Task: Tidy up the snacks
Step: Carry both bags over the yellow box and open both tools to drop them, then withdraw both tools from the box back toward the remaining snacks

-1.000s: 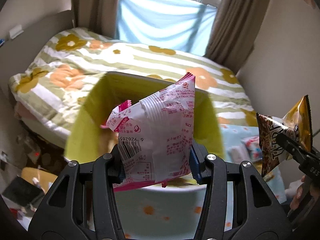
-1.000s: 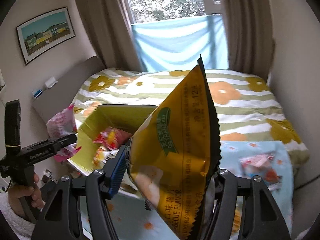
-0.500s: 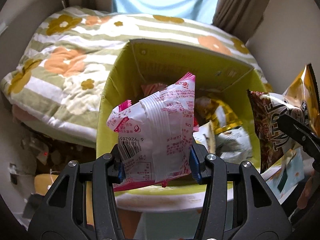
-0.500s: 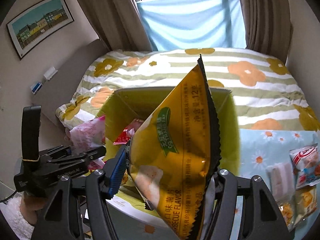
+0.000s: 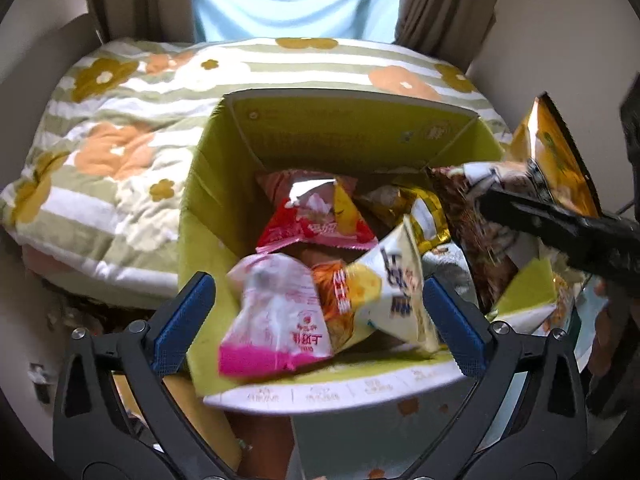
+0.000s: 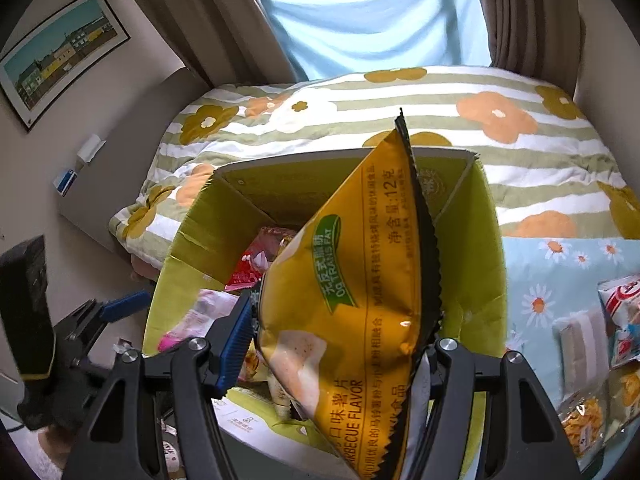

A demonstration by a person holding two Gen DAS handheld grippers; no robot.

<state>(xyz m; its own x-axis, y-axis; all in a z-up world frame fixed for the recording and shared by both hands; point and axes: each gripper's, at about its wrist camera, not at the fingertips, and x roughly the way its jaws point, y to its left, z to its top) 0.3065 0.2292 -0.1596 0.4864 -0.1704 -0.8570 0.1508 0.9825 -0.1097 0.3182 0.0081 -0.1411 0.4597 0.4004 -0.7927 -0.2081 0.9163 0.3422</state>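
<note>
- The landmark is the yellow-green cardboard box [image 5: 224, 184], open at the top, standing against a bed with a striped floral quilt [image 5: 120, 128]; its inner flaps carry small printing too blurred to read.
- The left gripper [image 5: 318, 316] hangs over the box's near edge with its blue-padded fingers [image 5: 184, 320] spread wide and nothing between them.
- A pink-and-white snack packet [image 5: 276, 316] sits just inside the near wall of the box, blurred; it bears red Chinese characters I cannot make out.
- Touching it, deeper in the box, lies a white and yellow packet [image 5: 384, 292] with dark Chinese lettering, and behind that a red packet [image 5: 312, 220] and a gold foil one [image 5: 420, 208].
- The right gripper [image 6: 336, 344] is over the box's near right side, pinching a yellow chip bag [image 6: 360, 288] with a black serrated edge, held upright.
- On that bag a green patch reads "0g TRANS FAT", the lower edge reads "BARBECUE FLAVOR", and a line of Chinese text near the top includes "12".
- In the left wrist view the same bag [image 5: 560, 160] shows a brown printed face above the box's right wall; its lettering is unreadable there.
- Right of the box, on a pale blue daisy-print cloth [image 6: 536, 280], lie further loose snack packets [image 6: 624, 320], their labels too small to read.
</note>
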